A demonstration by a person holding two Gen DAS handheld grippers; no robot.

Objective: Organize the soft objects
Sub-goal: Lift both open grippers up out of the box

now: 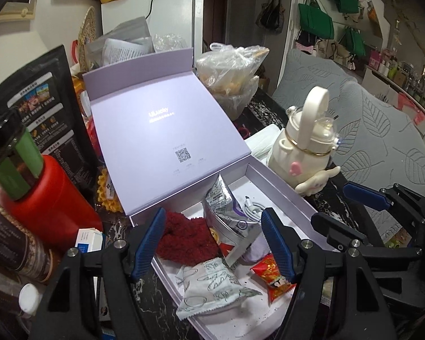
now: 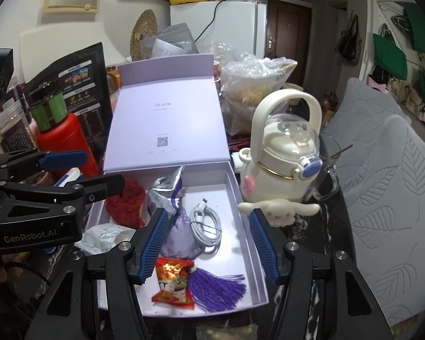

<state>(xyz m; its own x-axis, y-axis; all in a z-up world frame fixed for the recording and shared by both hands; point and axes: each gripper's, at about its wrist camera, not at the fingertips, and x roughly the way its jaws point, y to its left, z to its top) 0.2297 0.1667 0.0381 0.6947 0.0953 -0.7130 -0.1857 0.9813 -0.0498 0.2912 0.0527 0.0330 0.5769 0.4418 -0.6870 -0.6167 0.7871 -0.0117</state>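
Note:
A lavender box [image 1: 280, 189] [image 2: 242, 209] lies with its lid open. In it are a red fuzzy cloth [image 1: 184, 235] [image 2: 126, 202], a silver foil pouch [image 1: 226, 209] [image 2: 163, 192], a white cable [image 1: 253, 206] [image 2: 206, 223], a red snack packet [image 1: 272, 274] [image 2: 174, 283], a pale patterned packet [image 1: 209, 286] [image 2: 104, 236] and a lavender sachet [image 2: 181, 235] with a purple tassel [image 2: 218, 289]. My left gripper [image 1: 212, 245] [image 2: 82, 170] hovers open above the box's left half, holding nothing. My right gripper [image 2: 209, 245] [image 1: 345, 212] hangs open over the sachet, apart from it.
A white kettle-shaped bottle with a plush-dog figure [image 1: 303, 144] [image 2: 286, 170] stands right of the box, beside a glass mug [image 2: 325, 181]. A red bottle with a green cap [image 1: 42, 198] [image 2: 62, 144], a black printed pack [image 1: 42, 107] and a plastic bag [image 2: 252, 85] crowd the left and back. A grey leaf-patterned cushion [image 2: 396, 198] lies right.

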